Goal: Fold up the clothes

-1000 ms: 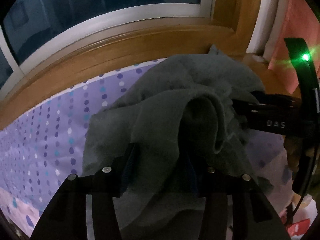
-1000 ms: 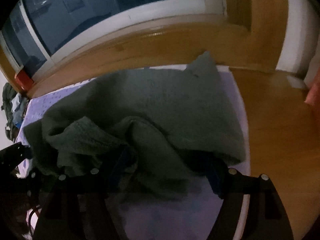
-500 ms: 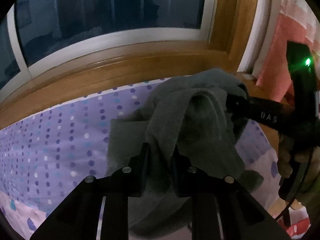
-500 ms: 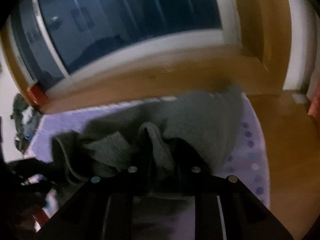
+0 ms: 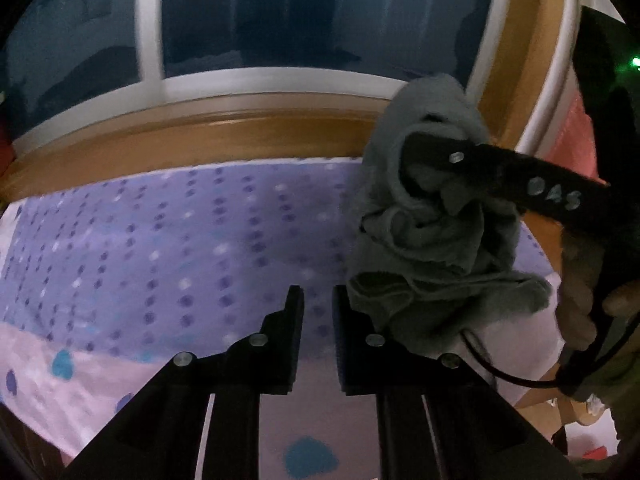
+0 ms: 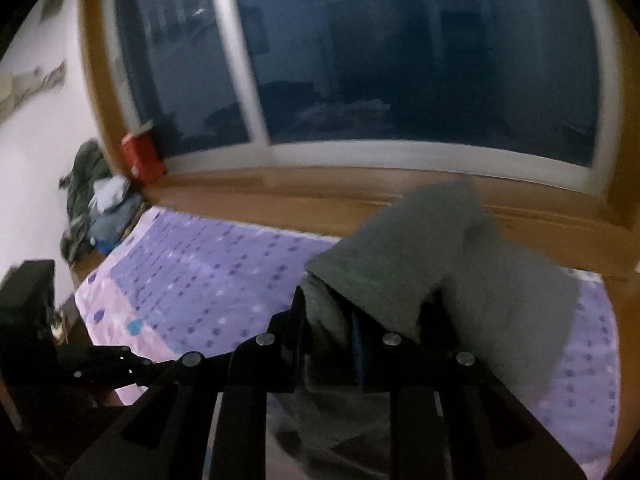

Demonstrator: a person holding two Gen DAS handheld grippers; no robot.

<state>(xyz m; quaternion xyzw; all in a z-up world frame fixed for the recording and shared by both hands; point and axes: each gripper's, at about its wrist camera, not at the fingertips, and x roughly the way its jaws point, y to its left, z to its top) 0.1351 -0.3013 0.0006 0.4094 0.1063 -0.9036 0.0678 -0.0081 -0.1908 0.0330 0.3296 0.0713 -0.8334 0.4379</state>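
Over the bed: dotted purple sheet (image 5: 168, 240), a bare surface to fold on.
Left gripper (image 5: 318, 308): jaws closing, nothing between them.
Right gripper (image 6: 332, 316): clamped on grey garment (image 5: 432, 216), bunched and lifted, probably to shake it out.

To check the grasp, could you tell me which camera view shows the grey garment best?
The left wrist view: the grey garment hangs bunched from the right gripper, seen whole. The right wrist view shows only blurred folds around that gripper's own fingers.
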